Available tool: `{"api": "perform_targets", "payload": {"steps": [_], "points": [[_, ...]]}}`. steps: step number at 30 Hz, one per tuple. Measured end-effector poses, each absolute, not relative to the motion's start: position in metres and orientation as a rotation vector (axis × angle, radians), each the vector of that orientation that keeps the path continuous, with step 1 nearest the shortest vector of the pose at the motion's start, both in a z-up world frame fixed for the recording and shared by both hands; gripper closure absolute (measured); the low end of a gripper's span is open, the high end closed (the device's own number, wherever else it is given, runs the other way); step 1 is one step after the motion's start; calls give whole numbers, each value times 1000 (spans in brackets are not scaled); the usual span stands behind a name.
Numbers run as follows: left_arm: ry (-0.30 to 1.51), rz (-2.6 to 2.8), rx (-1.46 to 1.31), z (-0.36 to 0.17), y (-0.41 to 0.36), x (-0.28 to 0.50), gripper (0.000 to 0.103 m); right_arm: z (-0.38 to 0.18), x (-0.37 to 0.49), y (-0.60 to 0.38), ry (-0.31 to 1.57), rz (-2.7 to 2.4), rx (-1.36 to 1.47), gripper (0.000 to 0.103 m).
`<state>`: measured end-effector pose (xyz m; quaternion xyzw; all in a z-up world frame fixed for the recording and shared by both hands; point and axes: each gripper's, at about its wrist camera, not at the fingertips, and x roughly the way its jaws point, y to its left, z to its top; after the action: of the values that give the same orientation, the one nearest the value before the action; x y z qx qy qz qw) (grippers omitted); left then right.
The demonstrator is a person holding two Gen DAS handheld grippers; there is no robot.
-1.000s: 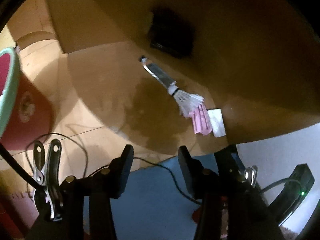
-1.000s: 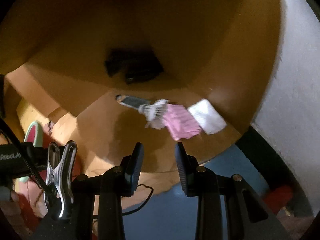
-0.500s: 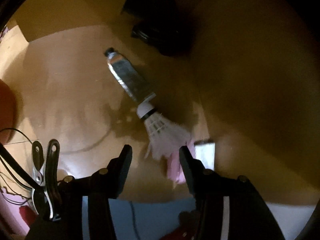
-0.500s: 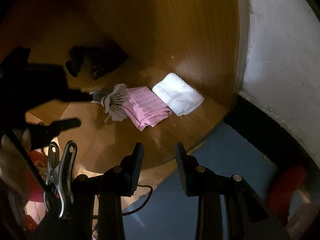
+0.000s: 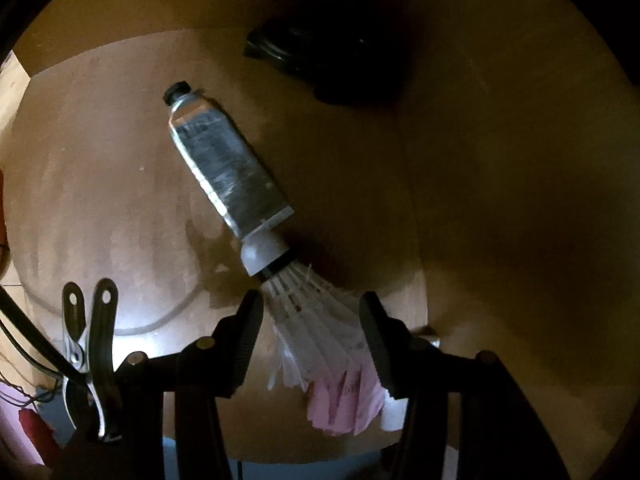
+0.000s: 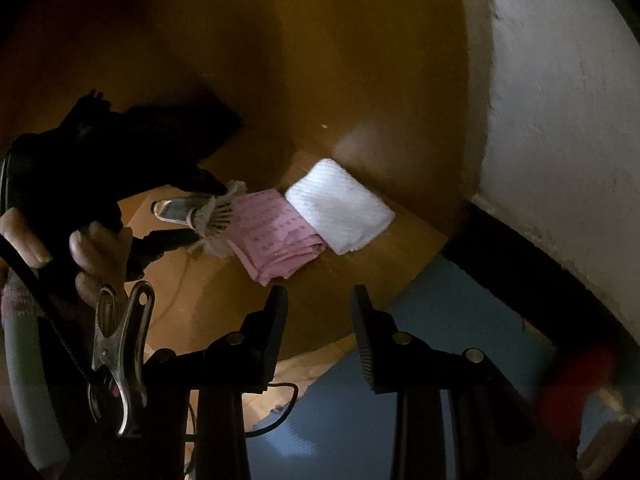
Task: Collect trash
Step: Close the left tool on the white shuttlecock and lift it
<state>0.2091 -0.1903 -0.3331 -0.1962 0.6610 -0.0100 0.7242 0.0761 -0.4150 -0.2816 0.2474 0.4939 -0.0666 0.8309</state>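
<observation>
On a round wooden table a white shuttlecock lies with its cork against a silver tube that has a black cap. Its feathers rest on folded pink paper, beside a white tissue. My left gripper points down over the shuttlecock, open, with the feathers between its fingers and a gap on the left side. In the right wrist view the left gripper straddles the shuttlecock, next to the pink paper. My right gripper hangs open and empty above the table's near edge.
A black object sits in shadow at the back of the table. A person's hand holds the left gripper. A white wall rises on the right, above a blue floor mat and a red thing.
My left gripper came down and forward over the table until the shuttlecock's feathers sit between its fingers. The right gripper sank a little and rolled, and the left gripper entered its view.
</observation>
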Motion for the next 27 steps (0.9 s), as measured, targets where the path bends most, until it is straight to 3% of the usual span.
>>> {"api": "perform_targets", "payload": {"steps": [4,6,7,9,14,19,27], "points": [[1489,5,-427,-344,-191,214,41,-286,76,-420,1053,-163,545,70],[1487,17,-434,-346,-199,220,42,-288,76,-421,1056,-171,558,70],[1491,21,-426,-347,-198,221,44,-288,77,-422,1058,-177,561,70],[1496,21,-406,-348,-198,225,59,-289,78,-422,1056,-174,564,70],[1503,-17,-417,-347,-183,216,69,-276,72,-417,1044,-154,517,70],[1464,-38,-318,-335,-162,203,69,-272,79,-411,1041,-104,461,70],[1400,-45,-195,-322,-129,176,69,-281,88,-416,1068,-114,505,58]]}}
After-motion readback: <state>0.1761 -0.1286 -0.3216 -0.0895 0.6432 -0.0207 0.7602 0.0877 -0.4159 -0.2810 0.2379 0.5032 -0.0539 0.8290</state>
